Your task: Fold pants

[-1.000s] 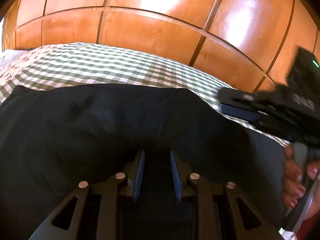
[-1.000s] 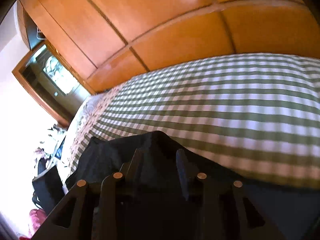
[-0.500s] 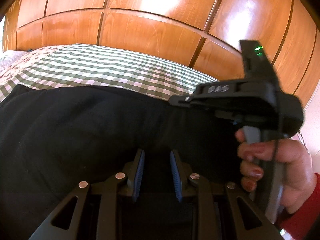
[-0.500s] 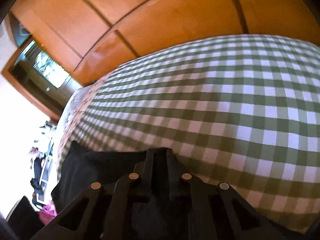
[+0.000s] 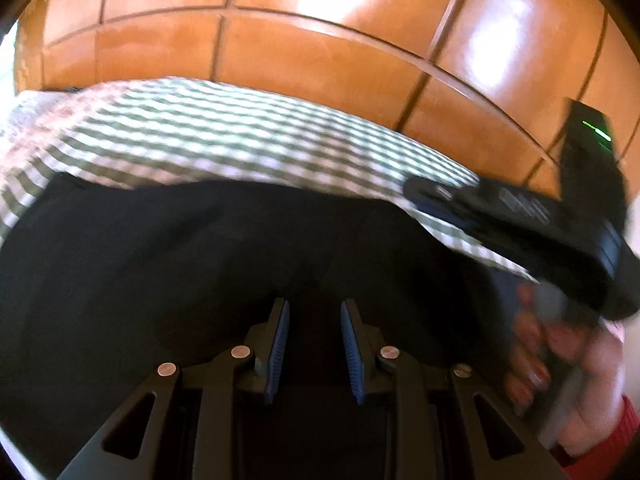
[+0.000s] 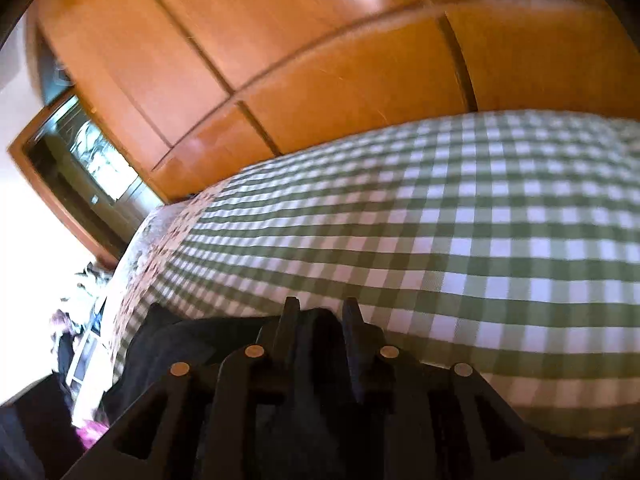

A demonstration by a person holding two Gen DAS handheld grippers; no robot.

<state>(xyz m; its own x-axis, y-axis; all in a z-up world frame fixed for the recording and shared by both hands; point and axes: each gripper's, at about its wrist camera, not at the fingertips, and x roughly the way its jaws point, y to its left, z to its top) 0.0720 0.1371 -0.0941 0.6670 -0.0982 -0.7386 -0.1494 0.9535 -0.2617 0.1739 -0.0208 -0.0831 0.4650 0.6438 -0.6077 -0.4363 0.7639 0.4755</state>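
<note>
Pants (image 5: 208,264): black, spread flat on the bed's green-and-white checked cover (image 5: 224,136), filling the near half of the left wrist view; a wooden wardrobe (image 5: 320,52) stands beyond.
Left hand-held gripper (image 5: 313,350): low over the dark cloth, blue pads narrowly apart. Whether any fabric lies between them, I cannot tell; black on black hides it.
Right hand-held gripper (image 6: 318,320): at the far right edge of the pants, where they meet the checked cover. Its jaws have just been opening a little and stand narrow, with dark cloth bunched between them. A hand (image 5: 560,376) with a red cuff holds it.
Risk: the right grip looks loose, so the edge could slip out once lifted, leaving the fold crooked. If the left holds nothing, the cloth would drag and wrinkle instead of turning over cleanly.
Writing: pale marking on the right hand-held gripper's body, too blurred to read; a green light glows above it.
</note>
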